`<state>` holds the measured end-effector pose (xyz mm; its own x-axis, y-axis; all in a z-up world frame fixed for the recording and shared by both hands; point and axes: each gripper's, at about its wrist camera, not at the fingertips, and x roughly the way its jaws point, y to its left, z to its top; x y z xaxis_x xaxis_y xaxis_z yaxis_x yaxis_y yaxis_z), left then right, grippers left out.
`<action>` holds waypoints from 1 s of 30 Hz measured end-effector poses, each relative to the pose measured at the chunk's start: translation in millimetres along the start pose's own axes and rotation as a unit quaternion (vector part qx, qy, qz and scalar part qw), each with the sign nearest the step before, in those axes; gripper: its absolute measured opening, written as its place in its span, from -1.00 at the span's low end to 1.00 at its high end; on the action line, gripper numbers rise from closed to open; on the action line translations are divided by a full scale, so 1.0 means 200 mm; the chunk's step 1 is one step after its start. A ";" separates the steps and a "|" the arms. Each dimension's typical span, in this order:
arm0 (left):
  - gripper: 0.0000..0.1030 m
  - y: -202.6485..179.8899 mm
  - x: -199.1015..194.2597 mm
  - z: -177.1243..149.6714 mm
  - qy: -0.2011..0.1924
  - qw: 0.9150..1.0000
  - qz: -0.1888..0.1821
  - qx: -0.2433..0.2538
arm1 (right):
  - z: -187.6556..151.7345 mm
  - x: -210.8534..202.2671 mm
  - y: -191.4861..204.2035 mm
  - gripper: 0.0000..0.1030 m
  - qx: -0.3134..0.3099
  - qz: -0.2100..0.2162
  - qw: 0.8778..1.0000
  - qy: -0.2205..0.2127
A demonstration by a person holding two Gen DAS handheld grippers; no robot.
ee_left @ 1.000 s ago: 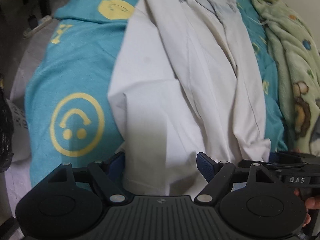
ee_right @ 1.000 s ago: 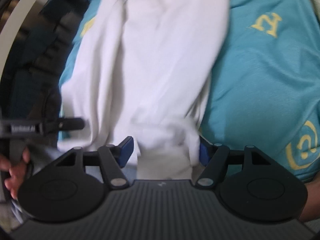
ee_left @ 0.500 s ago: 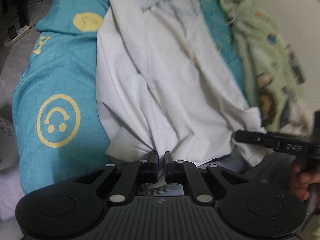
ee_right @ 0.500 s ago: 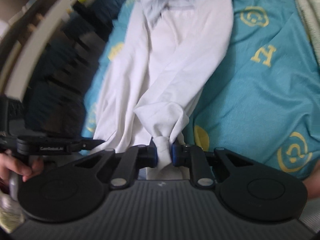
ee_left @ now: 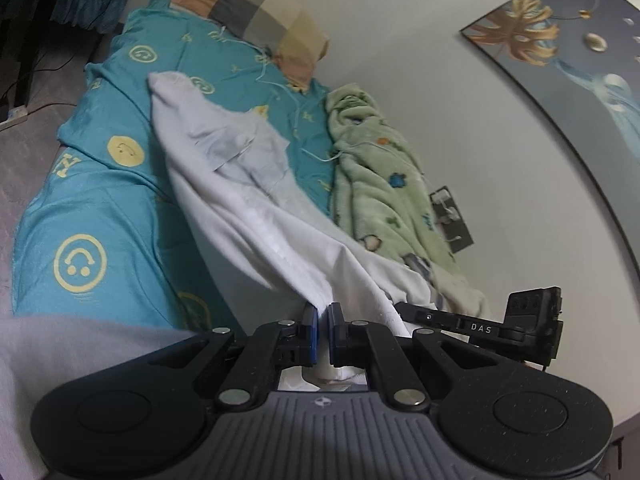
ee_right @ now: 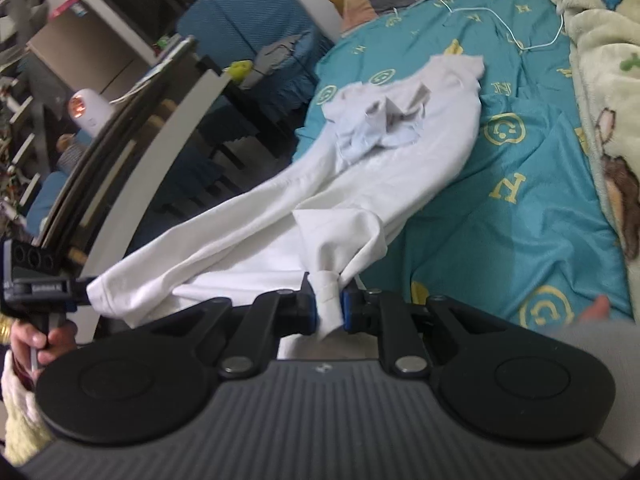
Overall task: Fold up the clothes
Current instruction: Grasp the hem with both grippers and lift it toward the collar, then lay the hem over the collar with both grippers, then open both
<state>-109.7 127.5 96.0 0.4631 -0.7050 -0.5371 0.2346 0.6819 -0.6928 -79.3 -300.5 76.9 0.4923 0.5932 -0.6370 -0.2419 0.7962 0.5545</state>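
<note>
A white shirt [ee_left: 256, 184] stretches from the bed up to both grippers; its collar end still rests on the teal sheet [ee_left: 100, 208]. My left gripper [ee_left: 323, 320] is shut on the shirt's hem at one corner. My right gripper [ee_right: 327, 300] is shut on a bunched corner of the same shirt [ee_right: 360, 168], lifted above the sheet [ee_right: 520, 208]. Each gripper shows in the other's view: the right one [ee_left: 500, 328] at right, the left one [ee_right: 44, 288] at left.
A green fleece blanket [ee_left: 376, 184] lies along the wall side of the bed. A checked pillow [ee_left: 256, 12] sits at the head. A white cable [ee_right: 512, 20] lies on the sheet. Dark furniture and a blue chair [ee_right: 248, 28] stand beside the bed.
Both grippers went from open around the shirt's lower edge to shut on it, then lifted and pulled it back, raising the hem off the bed.
</note>
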 end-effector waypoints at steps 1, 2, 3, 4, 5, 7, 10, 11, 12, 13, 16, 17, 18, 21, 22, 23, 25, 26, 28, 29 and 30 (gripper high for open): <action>-0.90 -0.03 -0.02 -0.03 -0.003 1.000 -0.003 0.006 | -0.03 -0.04 0.00 -0.70 -0.003 0.000 1.000 -0.004; -0.90 -0.05 -0.03 -0.06 -0.007 1.000 -0.003 0.013 | -0.05 -0.07 0.00 -0.70 -0.005 0.001 1.000 -0.008; -0.90 -0.06 -0.03 -0.07 -0.013 1.000 0.000 0.019 | -0.07 -0.09 0.00 -0.70 -0.005 0.001 1.000 -0.012; -0.90 -0.07 -0.02 -0.06 -0.020 1.000 0.003 0.021 | -0.07 -0.10 -0.01 -0.70 -0.004 0.001 1.000 -0.016; -0.90 -0.06 -0.01 -0.05 -0.029 0.999 0.001 0.018 | -0.06 -0.09 -0.02 -0.70 -0.001 0.002 1.000 -0.021; -0.89 -0.04 0.04 0.02 -0.047 0.999 0.003 0.010 | 0.00 -0.05 -0.04 -0.70 0.006 0.001 0.999 -0.033; -0.89 -0.01 0.14 0.16 -0.082 0.996 0.015 0.013 | 0.13 0.03 -0.08 -0.69 0.017 -0.004 0.998 -0.053; -0.89 0.01 0.19 0.22 -0.091 0.996 0.019 0.015 | 0.19 0.07 -0.10 -0.69 0.019 -0.007 0.998 -0.061; -0.89 0.02 0.24 0.27 -0.100 0.995 0.024 0.017 | 0.25 0.11 -0.12 -0.69 0.021 -0.011 0.997 -0.070; -0.89 0.04 0.30 0.32 -0.109 0.993 0.030 0.020 | 0.30 0.16 -0.15 -0.69 0.020 -0.016 0.997 -0.077; -0.89 0.13 0.51 0.52 -0.126 0.990 0.059 0.035 | 0.47 0.33 -0.22 -0.69 0.012 -0.037 0.995 -0.094; -0.89 0.16 0.59 0.58 -0.131 0.988 0.068 0.039 | 0.52 0.39 -0.25 -0.69 0.010 -0.043 0.994 -0.098; -0.89 0.20 0.66 0.64 -0.137 0.987 0.075 0.043 | 0.57 0.46 -0.29 -0.69 0.012 -0.048 0.994 -0.101; -0.89 0.36 0.88 0.81 -0.141 0.984 0.098 0.044 | 0.71 0.67 -0.40 -0.68 0.017 -0.064 0.993 -0.098; -0.89 0.41 0.96 0.86 -0.140 0.984 0.105 0.042 | 0.74 0.74 -0.43 -0.68 0.015 -0.072 0.993 -0.094; -0.89 0.46 1.03 0.90 -0.137 0.983 0.112 0.042 | 0.78 0.82 -0.46 -0.68 0.010 -0.081 0.993 -0.090; -0.89 0.57 1.18 0.96 -0.130 0.982 0.128 0.040 | 0.84 0.96 -0.53 -0.68 -0.001 -0.097 0.992 -0.081; -0.89 0.63 1.24 0.99 -0.125 0.982 0.136 0.039 | 0.86 1.03 -0.57 -0.68 -0.007 -0.104 0.992 -0.077; -0.89 0.73 1.36 1.03 -0.113 0.980 0.161 0.042 | 0.89 1.15 -0.63 -0.68 -0.014 -0.114 0.991 -0.069; -0.92 0.79 1.42 1.04 -0.108 0.977 0.176 0.045 | 0.89 1.21 -0.67 -0.68 -0.018 -0.120 0.991 -0.063; -0.95 0.83 1.46 1.04 -0.102 0.975 0.194 0.046 | 0.89 1.26 -0.70 -0.68 -0.022 -0.127 0.990 -0.057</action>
<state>243.3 75.0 -76.2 0.6901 -0.3434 -0.6371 0.0788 0.9107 -0.4055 227.6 -283.1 -66.4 0.6333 0.3568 -0.6867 -0.1322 0.9242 0.3583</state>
